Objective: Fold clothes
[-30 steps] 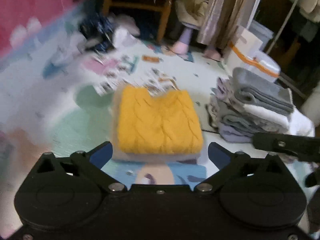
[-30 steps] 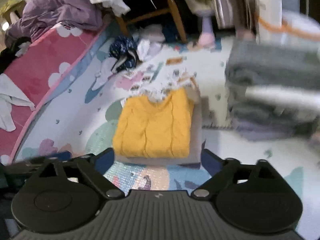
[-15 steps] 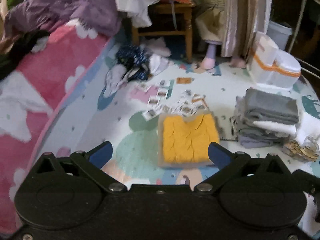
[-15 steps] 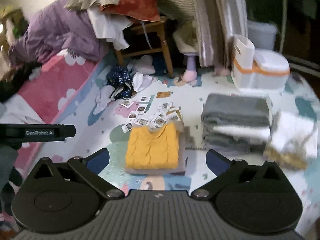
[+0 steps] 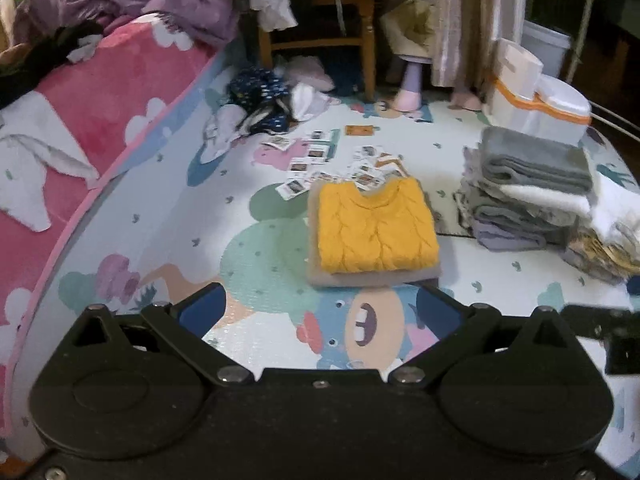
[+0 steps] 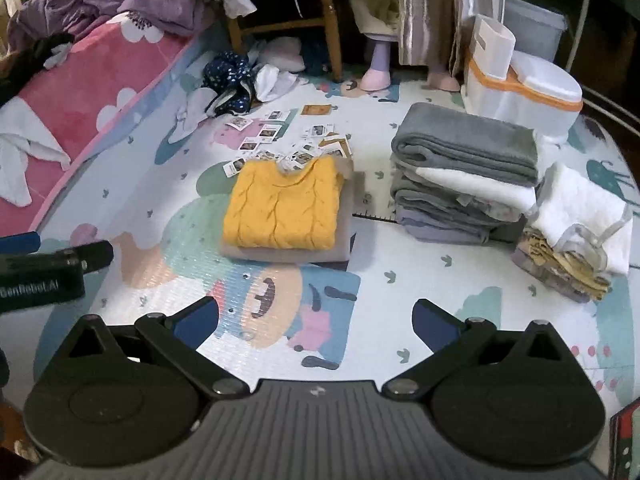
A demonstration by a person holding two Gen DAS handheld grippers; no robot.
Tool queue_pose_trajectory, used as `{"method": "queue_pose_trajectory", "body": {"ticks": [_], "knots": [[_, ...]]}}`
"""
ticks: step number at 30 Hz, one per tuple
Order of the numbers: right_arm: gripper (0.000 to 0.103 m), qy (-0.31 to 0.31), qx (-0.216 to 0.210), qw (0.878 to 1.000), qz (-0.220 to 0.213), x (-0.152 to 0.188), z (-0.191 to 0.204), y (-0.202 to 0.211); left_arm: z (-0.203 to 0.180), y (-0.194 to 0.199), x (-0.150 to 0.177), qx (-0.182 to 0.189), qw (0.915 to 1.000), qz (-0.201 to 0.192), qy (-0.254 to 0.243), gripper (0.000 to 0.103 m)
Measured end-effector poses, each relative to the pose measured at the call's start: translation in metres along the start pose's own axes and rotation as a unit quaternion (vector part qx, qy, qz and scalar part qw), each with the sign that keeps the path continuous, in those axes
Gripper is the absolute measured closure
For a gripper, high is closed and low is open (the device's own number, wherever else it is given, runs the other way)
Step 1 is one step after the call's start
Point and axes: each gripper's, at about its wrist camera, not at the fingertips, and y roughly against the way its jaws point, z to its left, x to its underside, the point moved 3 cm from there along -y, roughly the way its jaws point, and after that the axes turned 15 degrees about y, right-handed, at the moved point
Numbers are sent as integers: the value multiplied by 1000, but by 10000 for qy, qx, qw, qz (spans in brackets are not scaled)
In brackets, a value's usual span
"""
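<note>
A folded yellow cable-knit sweater [image 5: 374, 229] [image 6: 282, 210] lies on a folded beige garment [image 5: 376, 278] [image 6: 344, 240] on the patterned play mat [image 5: 160, 216] [image 6: 460, 292]. To its right stands a stack of folded grey and white clothes [image 5: 528, 196] [image 6: 464, 172]. My left gripper [image 5: 319, 312] is open and empty, held back from the sweater, above the mat. My right gripper [image 6: 316, 322] is open too, with nothing between its fingers. The left gripper's body [image 6: 44, 272] shows at the left edge of the right wrist view.
A pink mattress [image 5: 92, 120] with purple bedding [image 5: 132, 0] borders the left. A wooden chair [image 5: 320, 20], loose clothes [image 5: 260, 108], scattered cards [image 5: 320, 160] and a white potty [image 5: 540, 100] lie beyond. A smaller pile of white and yellow cloth [image 6: 576, 232] sits far right.
Both grippers have pulled back and up from the yellow sweater, which now looks smaller and farther away. The sweater stays folded on the beige garment.
</note>
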Motion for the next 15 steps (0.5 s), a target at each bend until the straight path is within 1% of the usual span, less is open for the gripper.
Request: {"method": "queue_pose_trajectory", "body": {"ticks": [2,5,8,11,15], "knots": [[0,10,27,10000,11,2,1,-1,0,-1,3,64,10000,-25,-65,0],[0,-4,94,10000,14,3,2,-2,1,-1,1,168,9999,-22,-26,0],[0,-1,110,9999,39,5,3,-5,3,-2,1,165,9998,-22,49,0],[0,-11,113,9999,55,5,4,-7,1,-4,6,182,9998,40,-12,0],[0,-22,135,9999,54,4,5,-9,2,-6,12,100,9999,50,-15,0]]}}
